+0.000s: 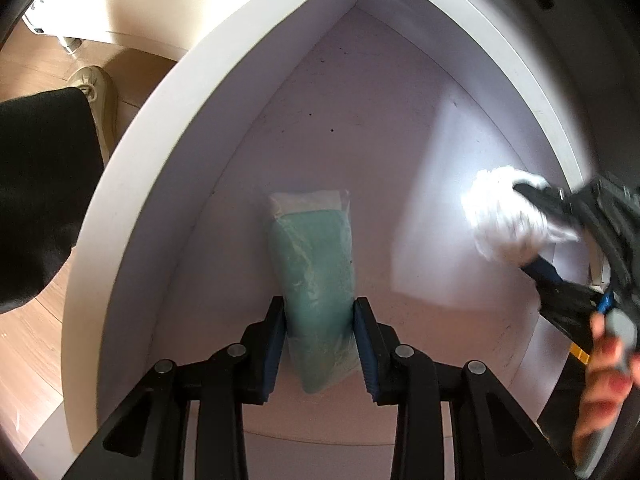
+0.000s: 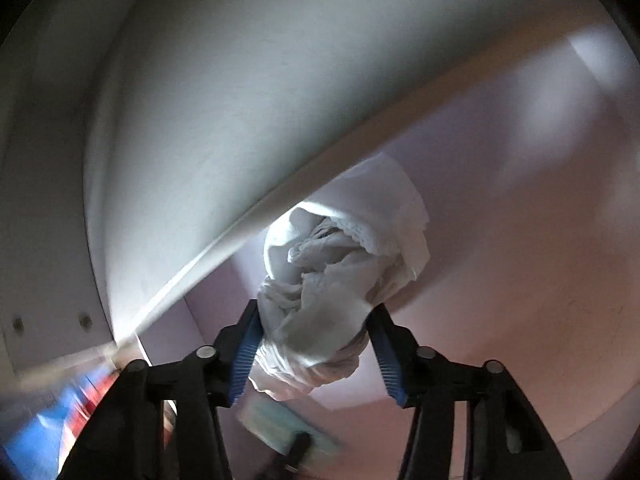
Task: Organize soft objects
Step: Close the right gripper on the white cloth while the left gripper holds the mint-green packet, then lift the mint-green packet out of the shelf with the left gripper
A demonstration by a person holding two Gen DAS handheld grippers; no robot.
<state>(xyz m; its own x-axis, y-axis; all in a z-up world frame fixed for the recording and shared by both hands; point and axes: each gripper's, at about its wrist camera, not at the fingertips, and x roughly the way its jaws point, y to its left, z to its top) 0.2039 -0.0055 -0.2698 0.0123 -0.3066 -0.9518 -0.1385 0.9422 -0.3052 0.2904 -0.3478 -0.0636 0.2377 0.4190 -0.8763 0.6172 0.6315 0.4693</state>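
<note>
My left gripper [image 1: 319,322] is shut on a teal soft item in a clear plastic bag [image 1: 314,276], which rests on the floor of a white drawer [image 1: 168,128]. My right gripper [image 2: 316,336] is shut on a crumpled white cloth bundle [image 2: 340,276] and holds it inside the drawer, close to its side wall. The right gripper and the white bundle [image 1: 508,216] also show at the right of the left wrist view, blurred. The teal bag [image 2: 288,428] shows faintly below the right gripper.
The drawer's pale purple floor [image 1: 360,120] lies around the bag. Its white side wall [image 2: 240,100] runs beside my right gripper. A wooden floor [image 1: 32,340], a person's dark trouser leg [image 1: 36,196] and a shoe [image 1: 98,92] are at the left, outside the drawer.
</note>
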